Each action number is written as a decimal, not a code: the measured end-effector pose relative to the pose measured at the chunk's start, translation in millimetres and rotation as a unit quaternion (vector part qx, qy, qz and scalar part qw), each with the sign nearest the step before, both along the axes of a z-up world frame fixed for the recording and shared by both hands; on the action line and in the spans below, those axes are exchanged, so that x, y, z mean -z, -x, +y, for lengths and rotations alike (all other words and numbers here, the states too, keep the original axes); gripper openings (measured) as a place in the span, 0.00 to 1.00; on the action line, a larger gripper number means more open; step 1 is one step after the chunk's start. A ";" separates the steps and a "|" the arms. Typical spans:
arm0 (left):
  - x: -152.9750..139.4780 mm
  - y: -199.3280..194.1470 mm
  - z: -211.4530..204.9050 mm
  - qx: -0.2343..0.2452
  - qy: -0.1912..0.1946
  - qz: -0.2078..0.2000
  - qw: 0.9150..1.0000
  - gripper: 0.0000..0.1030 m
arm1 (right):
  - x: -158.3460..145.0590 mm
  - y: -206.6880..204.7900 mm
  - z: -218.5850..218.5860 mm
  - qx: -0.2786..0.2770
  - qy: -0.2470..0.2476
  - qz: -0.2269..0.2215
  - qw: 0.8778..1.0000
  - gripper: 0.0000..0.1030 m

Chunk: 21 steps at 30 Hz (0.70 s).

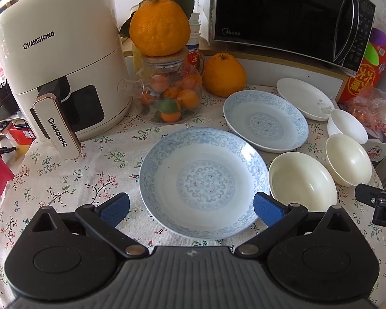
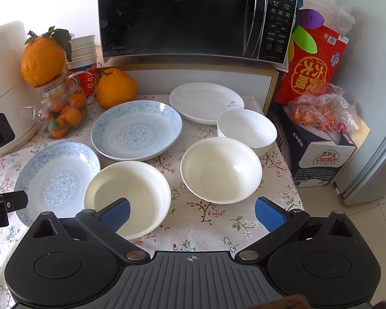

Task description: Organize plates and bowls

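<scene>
Two blue-patterned plates lie on the floral tablecloth: the near one (image 1: 203, 180) (image 2: 56, 180) and the far one (image 1: 265, 119) (image 2: 136, 130). A plain white plate (image 1: 305, 97) (image 2: 205, 101) lies behind them. Two cream bowls (image 1: 302, 184) (image 1: 347, 158) and a small white bowl (image 1: 346, 126) stand at the right; in the right wrist view they are the near cream bowl (image 2: 127, 198), the middle cream bowl (image 2: 221, 168) and the white bowl (image 2: 247, 131). My left gripper (image 1: 191, 209) is open around the near blue plate's front edge. My right gripper (image 2: 191, 212) is open, its left finger over the near cream bowl.
A cream air fryer (image 1: 61, 72) stands at the left. A glass jar of small oranges (image 1: 171, 90) with a large orange on top and another large orange (image 1: 224, 74) stand behind the plates. A black microwave (image 2: 193, 15) is at the back. Boxes (image 2: 314, 139) stand right.
</scene>
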<state>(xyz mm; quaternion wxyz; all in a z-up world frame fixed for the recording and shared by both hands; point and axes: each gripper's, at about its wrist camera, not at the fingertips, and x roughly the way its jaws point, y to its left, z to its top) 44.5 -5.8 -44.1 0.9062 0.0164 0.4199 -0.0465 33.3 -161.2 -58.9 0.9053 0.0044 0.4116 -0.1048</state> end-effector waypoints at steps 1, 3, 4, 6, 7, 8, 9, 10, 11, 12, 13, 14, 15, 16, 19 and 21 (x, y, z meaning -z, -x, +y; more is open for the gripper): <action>0.6 -2.7 3.2 -0.005 0.001 0.003 1.000 1.00 | 0.6 -0.1 1.2 -0.004 0.000 0.004 1.000 1.00; 1.3 -7.7 10.5 -0.014 0.007 0.007 1.000 1.00 | 2.0 -1.1 1.2 -0.009 -0.018 0.009 1.000 0.99; 1.3 -10.2 14.9 -0.017 0.014 0.011 1.000 1.00 | 2.1 -1.0 -0.9 -0.011 -0.038 0.008 0.999 0.98; 1.2 -14.8 26.7 -0.029 0.034 0.019 0.999 0.99 | 1.9 -0.7 -6.6 -0.020 -0.098 0.002 0.995 0.93; 1.3 -16.4 32.3 -0.036 0.043 0.021 0.998 0.99 | 2.2 -1.0 -9.4 -0.024 -0.127 0.001 0.992 0.84; 1.7 -17.8 39.0 -0.044 0.057 0.024 0.997 0.95 | 3.7 -1.9 -11.3 -0.028 -0.158 0.003 0.987 0.78; 2.2 -19.2 42.8 -0.048 0.064 0.027 0.996 0.91 | 6.6 -3.0 -11.4 -0.031 -0.192 0.008 0.981 0.61; 3.3 -21.5 47.3 -0.052 0.071 0.032 0.996 0.89 | 9.1 -4.6 -9.9 -0.038 -0.214 0.017 0.976 0.46; 4.4 -23.2 50.5 -0.055 0.076 0.036 0.995 0.85 | 10.9 -5.3 -6.3 -0.048 -0.232 0.024 0.971 0.40; 5.7 -24.4 53.2 -0.057 0.081 0.039 0.994 0.81 | 11.7 -5.4 -1.8 -0.058 -0.243 0.030 0.968 0.36; 7.2 -25.6 55.2 -0.058 0.084 0.042 0.994 0.78 | 11.8 -5.5 4.5 -0.070 -0.252 0.029 0.965 0.36; 9.0 -27.1 56.7 -0.059 0.088 0.047 0.993 0.75 | 13.4 -6.9 11.7 -0.079 -0.259 0.033 0.962 0.36; 10.6 -28.3 57.8 -0.060 0.091 0.051 0.993 0.71 | 16.1 -8.8 17.1 -0.084 -0.266 0.042 0.959 0.36; 13.3 -30.8 60.3 -0.063 0.096 0.055 0.992 0.69 | 21.7 -12.1 22.8 -0.084 -0.271 0.056 0.957 0.37; 18.4 -36.8 64.8 -0.070 0.101 0.066 0.990 0.62 | 37.0 -19.0 37.5 -0.068 -0.274 0.085 0.956 0.38; 21.0 -40.6 68.5 -0.074 0.107 0.072 0.989 0.59 | 42.0 -23.9 43.0 -0.055 -0.267 0.084 0.958 0.39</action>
